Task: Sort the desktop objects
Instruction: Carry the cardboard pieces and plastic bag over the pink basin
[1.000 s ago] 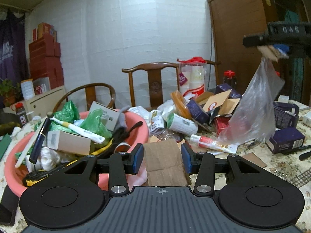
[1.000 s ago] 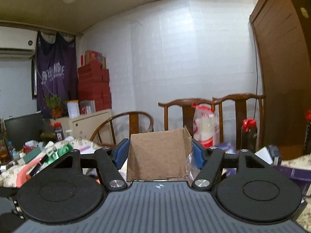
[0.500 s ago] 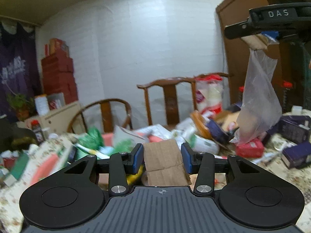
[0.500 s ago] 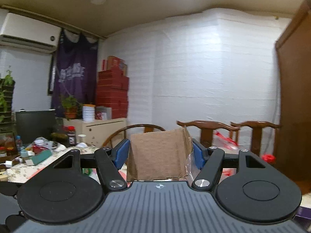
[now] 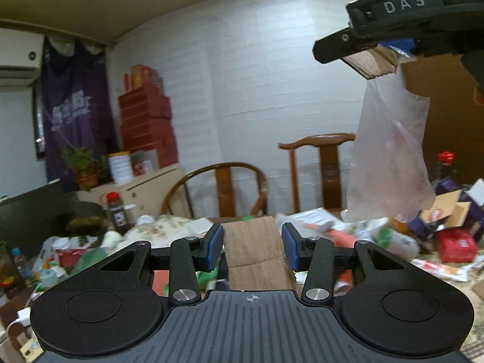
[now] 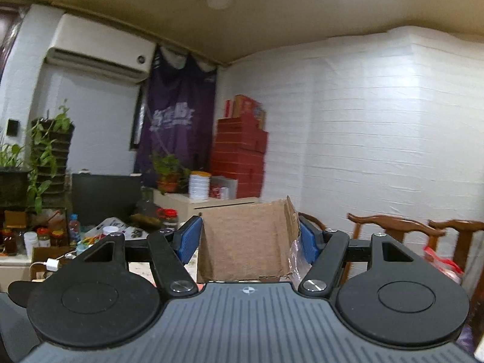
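The right gripper (image 6: 249, 239) is clamped on a piece of cardboard (image 6: 245, 242) with a clear plastic bag (image 5: 390, 157) hanging below it, high over the cluttered table (image 5: 169, 227), while the left gripper (image 5: 252, 248) pinches another cardboard scrap (image 5: 257, 254) lower down.

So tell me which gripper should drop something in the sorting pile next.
Right. The right gripper already has the clear plastic bag hanging from its jaws, raised high above the cluttered table. The left gripper has only a brown cardboard piece between its jaws.
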Demonstrator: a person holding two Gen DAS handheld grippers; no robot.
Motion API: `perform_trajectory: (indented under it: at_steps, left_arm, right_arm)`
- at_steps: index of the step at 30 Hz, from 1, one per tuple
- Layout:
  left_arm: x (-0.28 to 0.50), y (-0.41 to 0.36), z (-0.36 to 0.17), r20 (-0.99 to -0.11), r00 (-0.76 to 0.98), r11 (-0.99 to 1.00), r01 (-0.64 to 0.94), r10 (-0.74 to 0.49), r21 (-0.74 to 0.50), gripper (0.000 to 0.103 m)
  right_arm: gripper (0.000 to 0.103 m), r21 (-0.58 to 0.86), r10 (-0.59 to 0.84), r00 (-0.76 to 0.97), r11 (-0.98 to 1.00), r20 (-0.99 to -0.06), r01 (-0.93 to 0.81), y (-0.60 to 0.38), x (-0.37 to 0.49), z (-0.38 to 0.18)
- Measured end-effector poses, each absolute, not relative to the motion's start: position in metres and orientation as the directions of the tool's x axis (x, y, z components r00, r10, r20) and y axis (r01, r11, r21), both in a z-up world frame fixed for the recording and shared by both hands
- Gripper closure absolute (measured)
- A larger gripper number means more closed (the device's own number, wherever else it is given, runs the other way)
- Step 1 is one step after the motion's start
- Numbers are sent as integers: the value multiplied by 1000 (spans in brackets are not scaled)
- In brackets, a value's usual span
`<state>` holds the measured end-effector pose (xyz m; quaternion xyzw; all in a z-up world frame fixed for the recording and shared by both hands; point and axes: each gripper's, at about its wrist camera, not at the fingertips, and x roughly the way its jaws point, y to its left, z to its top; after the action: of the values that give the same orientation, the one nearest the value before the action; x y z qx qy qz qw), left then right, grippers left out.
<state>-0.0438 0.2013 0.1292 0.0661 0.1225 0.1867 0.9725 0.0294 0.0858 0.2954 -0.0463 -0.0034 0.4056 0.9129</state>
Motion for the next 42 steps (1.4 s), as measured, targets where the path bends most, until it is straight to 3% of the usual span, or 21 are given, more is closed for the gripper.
perform_trajectory:
  at_steps: [8,19,26,33,35,39,42]
  left_arm:
    - [-39,243,121,-242,862,894,-415,445,166,59]
    - [-10,275,86,-318,833,891,-432,453,137,59]
    - [6,290,79,-349,813,883,-450,466,133,57]
    - [12,290,76,-332,792,858,-488,512,160,54]
    - [13,289,75,-329,785,851,-498,525,166,45]
    - [10,288,75,-330,776,842,-515,537,160,38]
    - [7,289,78,-313,760,820,-548,570,165,20]
  right_arm:
    - [32,-108,790,605,596,-102,-796,162,33,282]
    - [32,-152,722,606,593,-334,-791,238,60,191]
    - [31,-132,671,626,634,-397,-762,249,73,167]
    - [23,-93,616,660,697,-430,-711,252,87,155]
    - [21,-79,613,659,703,-436,-707,252,89,153]
    - [12,-98,595,679,717,-430,-690,254,87,152]
    - [10,-109,589,690,722,-421,-683,253,84,154]
